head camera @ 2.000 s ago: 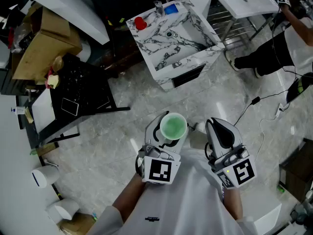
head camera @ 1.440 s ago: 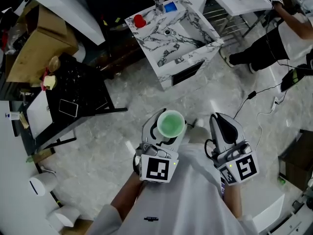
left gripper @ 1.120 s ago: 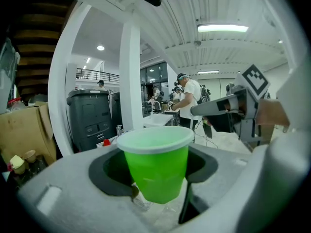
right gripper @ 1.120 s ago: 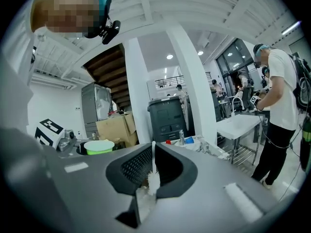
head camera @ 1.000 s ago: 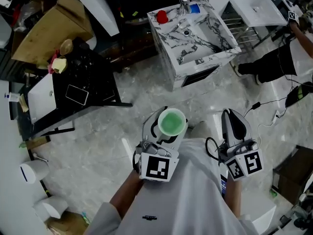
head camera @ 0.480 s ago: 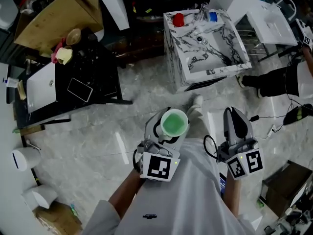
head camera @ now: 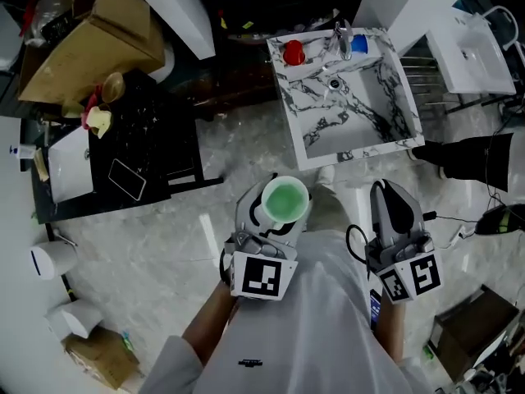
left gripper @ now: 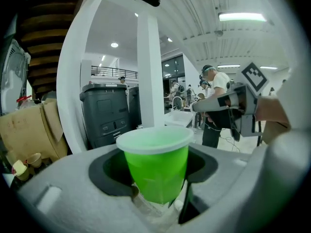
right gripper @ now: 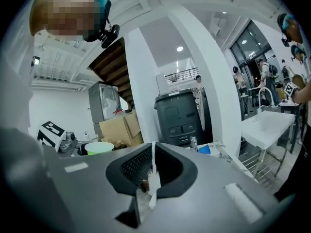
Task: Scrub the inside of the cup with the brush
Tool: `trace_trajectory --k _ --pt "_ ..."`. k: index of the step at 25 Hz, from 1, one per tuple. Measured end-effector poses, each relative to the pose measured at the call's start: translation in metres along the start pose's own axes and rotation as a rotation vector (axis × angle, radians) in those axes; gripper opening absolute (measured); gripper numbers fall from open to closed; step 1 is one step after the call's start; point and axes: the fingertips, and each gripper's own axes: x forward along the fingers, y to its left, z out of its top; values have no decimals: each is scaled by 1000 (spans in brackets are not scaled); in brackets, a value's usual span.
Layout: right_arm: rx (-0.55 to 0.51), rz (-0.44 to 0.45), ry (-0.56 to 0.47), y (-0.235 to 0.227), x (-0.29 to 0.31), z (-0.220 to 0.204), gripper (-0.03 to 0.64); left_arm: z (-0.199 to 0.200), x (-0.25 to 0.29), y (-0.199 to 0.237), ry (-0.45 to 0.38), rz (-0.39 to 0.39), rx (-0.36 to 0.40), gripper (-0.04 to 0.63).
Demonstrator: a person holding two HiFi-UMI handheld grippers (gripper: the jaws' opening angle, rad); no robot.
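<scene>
A green cup with a white rim stands upright between the jaws of my left gripper, which is shut on it at chest height. In the left gripper view the cup fills the middle, mouth up. My right gripper is level with it on the right, apart from the cup. In the right gripper view that gripper is shut on a thin white brush, which stands upright with its bristles low in the jaws. The brush is hidden in the head view.
A marble sink stand with a faucet, a red cup and a blue item is just ahead. A black table and cardboard box are at left. Another person's leg is at right.
The marble sink stand has come closer and now lies straight ahead of the grippers. Both grippers keep the same hold on the cup and the brush.
</scene>
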Motion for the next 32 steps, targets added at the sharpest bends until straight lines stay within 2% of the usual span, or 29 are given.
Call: trace_trajectory --k 9,16,24,32 --pt "-31 186 8 -86 69 43 25 50 106 17 39 106 -14 285" --pt "-16 283 -13 -133 102 61 25 74 173 22 48 169 -5 285" --pt "20 327 -34 -171 121 77 25 87 208 25 77 204 -9 285" --pt "69 332 -104 -176 136 107 25 93 223 43 89 196 -16 285"
